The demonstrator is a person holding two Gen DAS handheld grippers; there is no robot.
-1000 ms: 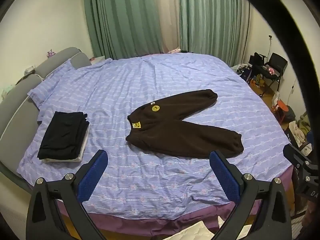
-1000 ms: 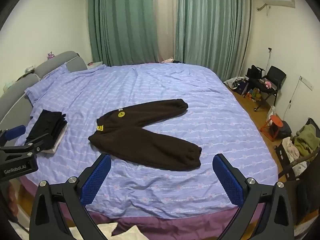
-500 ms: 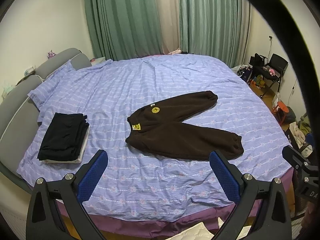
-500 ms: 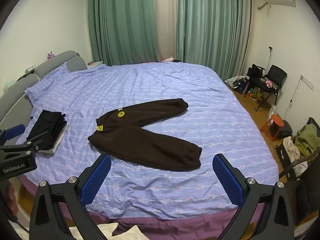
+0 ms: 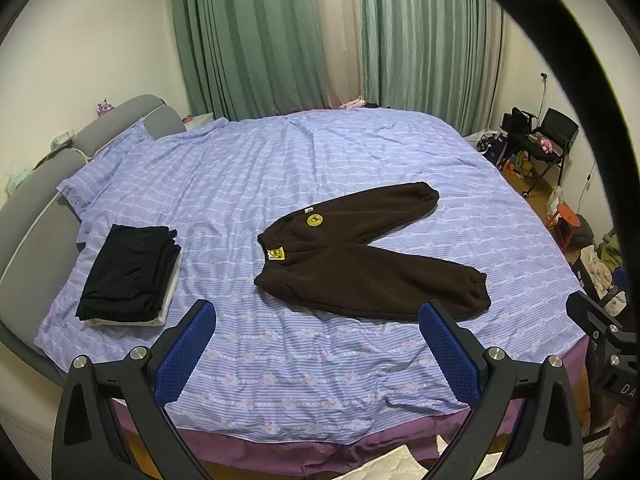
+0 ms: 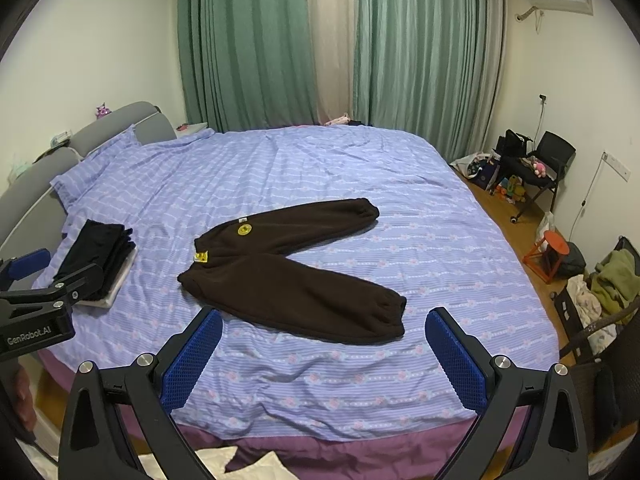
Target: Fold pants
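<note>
Dark brown fleece pants (image 5: 360, 256) (image 6: 288, 264) lie flat on the purple striped bedspread (image 5: 280, 168) (image 6: 320, 168), legs spread in a V toward the right, waistband to the left with yellow patches. My left gripper (image 5: 316, 320) hovers open over the near edge of the bed, short of the pants, with nothing between its blue pads. My right gripper (image 6: 324, 328) is open too, just in front of the lower leg's cuff, holding nothing. The left gripper's body (image 6: 36, 312) shows at the left edge of the right wrist view.
A folded stack of black clothes (image 5: 128, 276) (image 6: 96, 264) sits on the bed near the grey headboard (image 5: 24, 216). Green curtains hang behind. On the right floor stand a black chair (image 6: 548, 164), an orange stool (image 6: 552, 252) and piles of clothing (image 6: 600, 288).
Both grippers have pulled back and risen slightly, so the pants sit a little farther away in view. The pants have not moved, and both grippers stay open.
</note>
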